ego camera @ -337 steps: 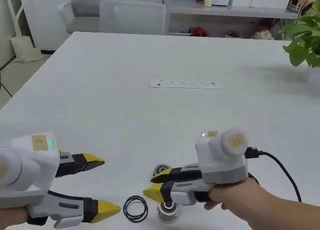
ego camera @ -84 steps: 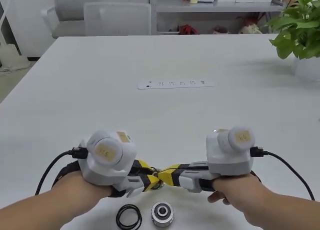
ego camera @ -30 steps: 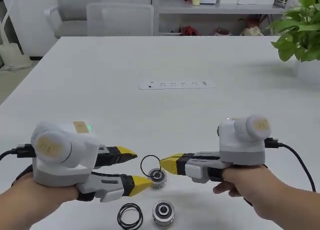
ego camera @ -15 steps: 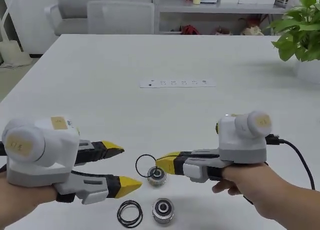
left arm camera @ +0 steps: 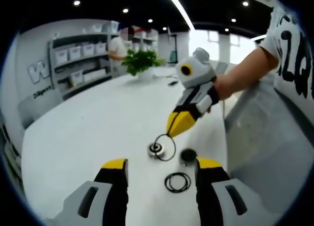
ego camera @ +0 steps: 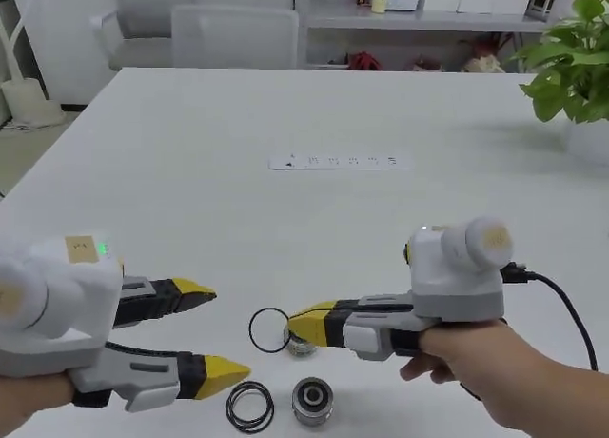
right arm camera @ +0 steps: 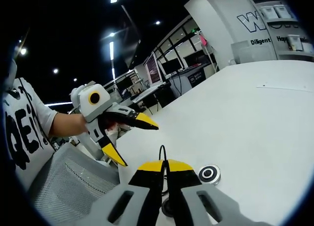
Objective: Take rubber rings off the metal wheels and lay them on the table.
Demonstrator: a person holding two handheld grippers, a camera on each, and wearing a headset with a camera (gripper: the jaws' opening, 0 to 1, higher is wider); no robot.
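Note:
My right gripper (ego camera: 300, 323) is shut on a thin black rubber ring (ego camera: 269, 329), which hangs just left of a small metal wheel (ego camera: 301, 343) on the white table (ego camera: 285, 219). Nearer me stands a second wheel (ego camera: 312, 401) beside loose black rings (ego camera: 251, 405) lying flat. My left gripper (ego camera: 211, 329) is open at the lower left, apart from everything. In the left gripper view the left gripper (left arm camera: 162, 166) faces the right gripper (left arm camera: 177, 124), the held ring (left arm camera: 167, 148), both wheels (left arm camera: 156, 150) and the lying rings (left arm camera: 177, 182). The right gripper view shows the right gripper (right arm camera: 165, 167), the ring (right arm camera: 162, 152) edge-on and a wheel (right arm camera: 208, 174).
A white power strip (ego camera: 341, 161) lies mid-table. A potted plant (ego camera: 571, 67) stands at the far right, a chair (ego camera: 233, 33) and shelves beyond the far edge. A black cable (ego camera: 557, 305) trails from the right gripper.
My left gripper has drawn back to the left, away from the wheel, and stays open. The right gripper has carried the ring a little to the left of the wheel.

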